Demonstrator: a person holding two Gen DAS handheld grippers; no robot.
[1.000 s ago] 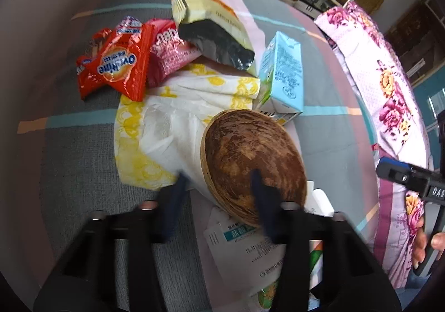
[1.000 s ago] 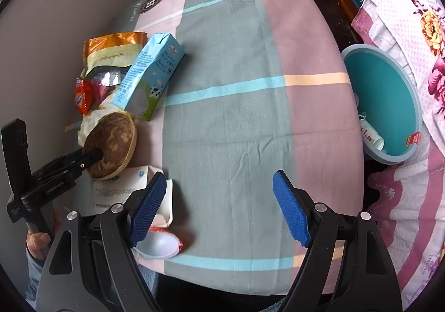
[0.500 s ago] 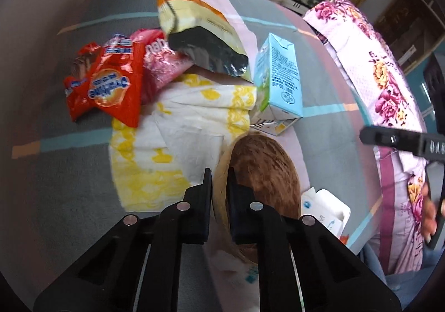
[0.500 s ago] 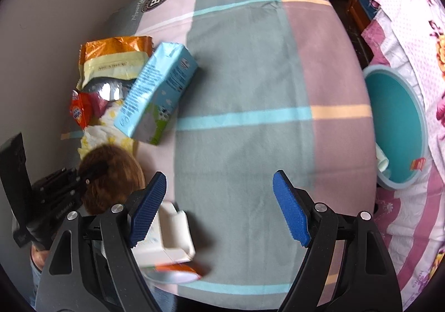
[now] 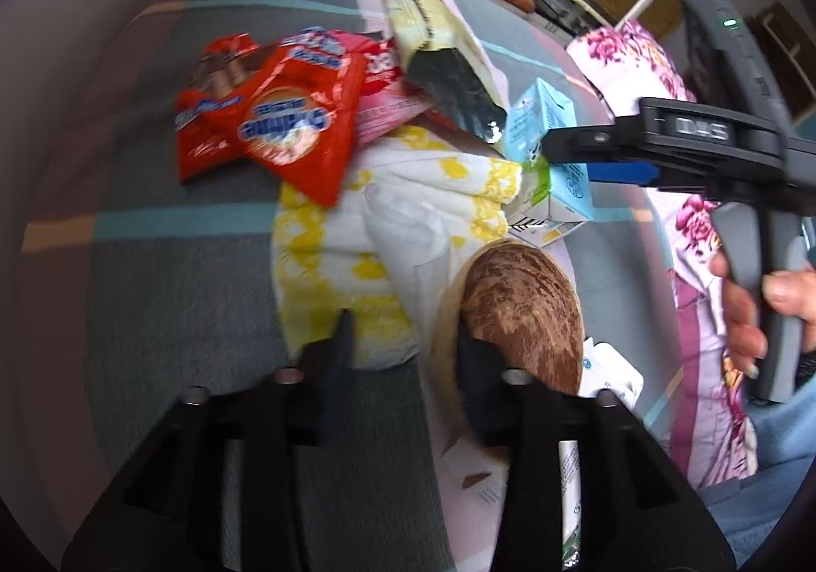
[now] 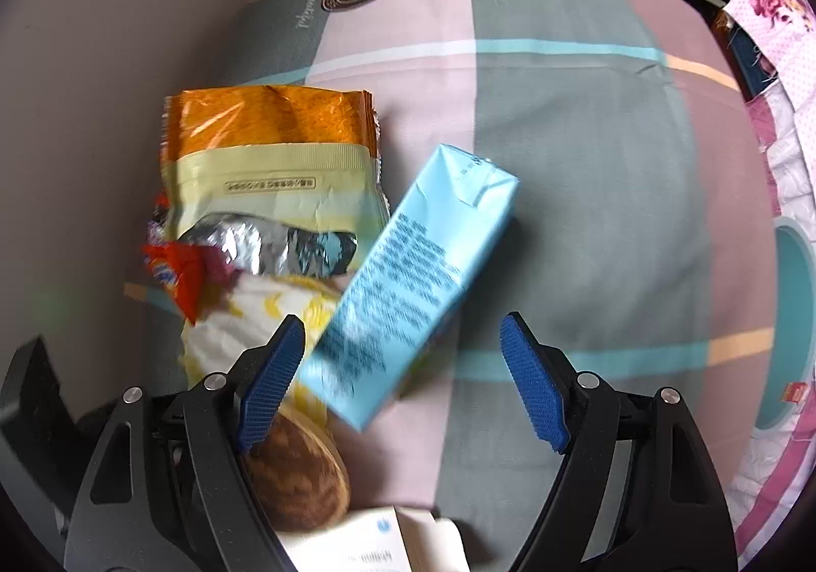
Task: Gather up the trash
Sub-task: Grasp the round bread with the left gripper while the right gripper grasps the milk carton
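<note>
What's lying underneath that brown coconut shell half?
The brown coconut shell half rests partly on a white-and-yellow plastic bag and on white printed paper packaging. Whatever lies directly beneath its middle is covered.

The left gripper (image 5: 403,332) is pointing steeply downward, its dark fingers blurred as the jaws are opening. The right gripper (image 6: 403,381) is also tilting steeply down, its blue-padded fingers (image 6: 533,391) standing wide apart with nothing pressed between them. The person's right hand (image 5: 755,312) is wrapping around that gripper's grey handle at the right side.
</note>
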